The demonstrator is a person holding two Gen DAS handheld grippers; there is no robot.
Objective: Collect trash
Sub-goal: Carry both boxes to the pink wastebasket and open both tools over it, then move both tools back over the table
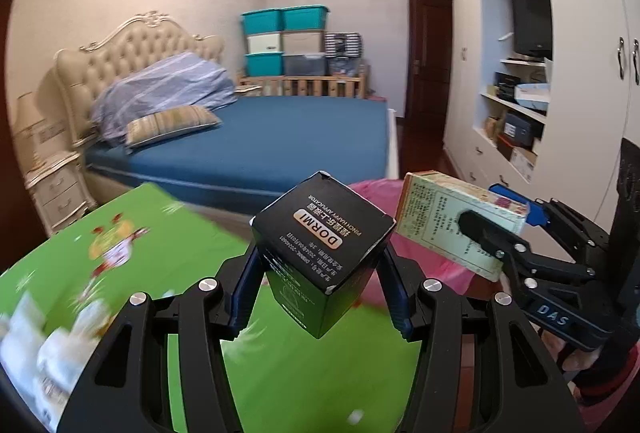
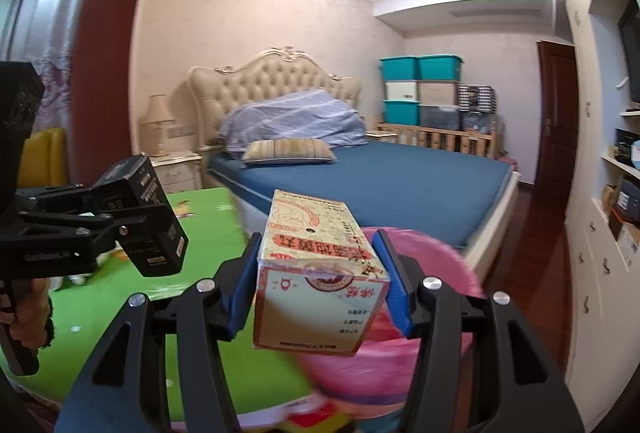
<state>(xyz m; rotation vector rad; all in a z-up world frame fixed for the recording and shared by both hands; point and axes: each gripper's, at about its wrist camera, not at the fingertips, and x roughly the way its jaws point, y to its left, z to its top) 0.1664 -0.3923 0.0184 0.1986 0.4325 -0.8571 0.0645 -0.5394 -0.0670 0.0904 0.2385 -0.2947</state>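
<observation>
A black DORMI carton is held clamped between the blue-padded jaws of the left gripper, tilted with one corner downward, above the green printed tablecloth near the table's edge facing the bed; a cream medicine box with red Chinese print is gripped the same way by the right gripper, its long axis pointing forward; both jaws are closed on their boxes, neither box resting on anything. A bin lined with a pink bag is seen directly under and beyond the cream box, just beside the table's edge; in the left wrist view the same pink liner shows behind the black carton.

The step in hand is judged to be the drop into the bin; it is best done one box at a time; the cream box appears already over the mouth, so its jaws could be parted first, low enough that the box does not bounce off the rim; the black carton should then be carried sideways past the table's edge until it is fully over the liner before release, since a drop from its present place would probably land on the cloth.
</observation>
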